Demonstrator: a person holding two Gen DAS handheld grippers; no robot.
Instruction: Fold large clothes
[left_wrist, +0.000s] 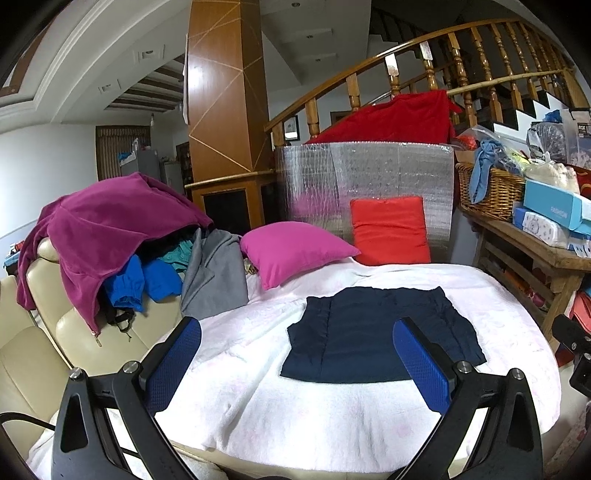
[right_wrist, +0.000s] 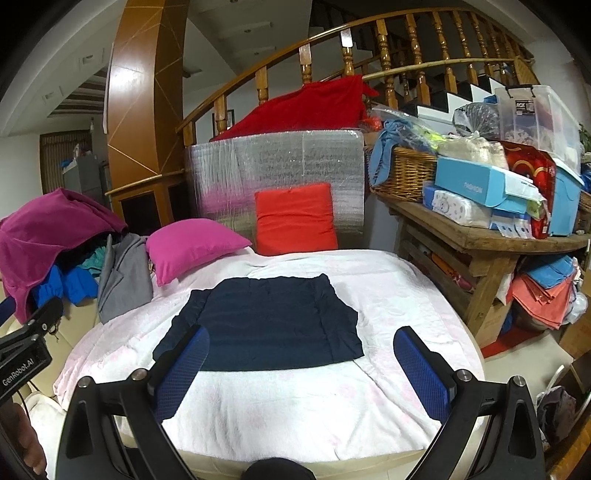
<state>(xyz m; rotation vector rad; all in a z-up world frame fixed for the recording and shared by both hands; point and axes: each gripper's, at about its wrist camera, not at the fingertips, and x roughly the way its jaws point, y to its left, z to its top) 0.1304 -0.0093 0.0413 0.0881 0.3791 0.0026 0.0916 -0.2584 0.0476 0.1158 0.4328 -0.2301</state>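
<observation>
**Navy garment laid flat, both grippers waiting above it**

The navy garment (left_wrist: 380, 336) lies spread on the white blanket (left_wrist: 295, 413), side edges already turned in, likely so the next fold goes cleanly. The left gripper (left_wrist: 299, 365) and right gripper (right_wrist: 303, 373) hover near its closest edge, blue pads wide apart, holding nothing. Unfolded clothes, a magenta robe (left_wrist: 107, 229) on top, sit heaped on the sofa at the left, within reach. I can read "GenRobot.AI" on the left tool's body (right_wrist: 22, 363); a blue box (right_wrist: 476, 186) on the side table carries lettering too small to make out.
</observation>
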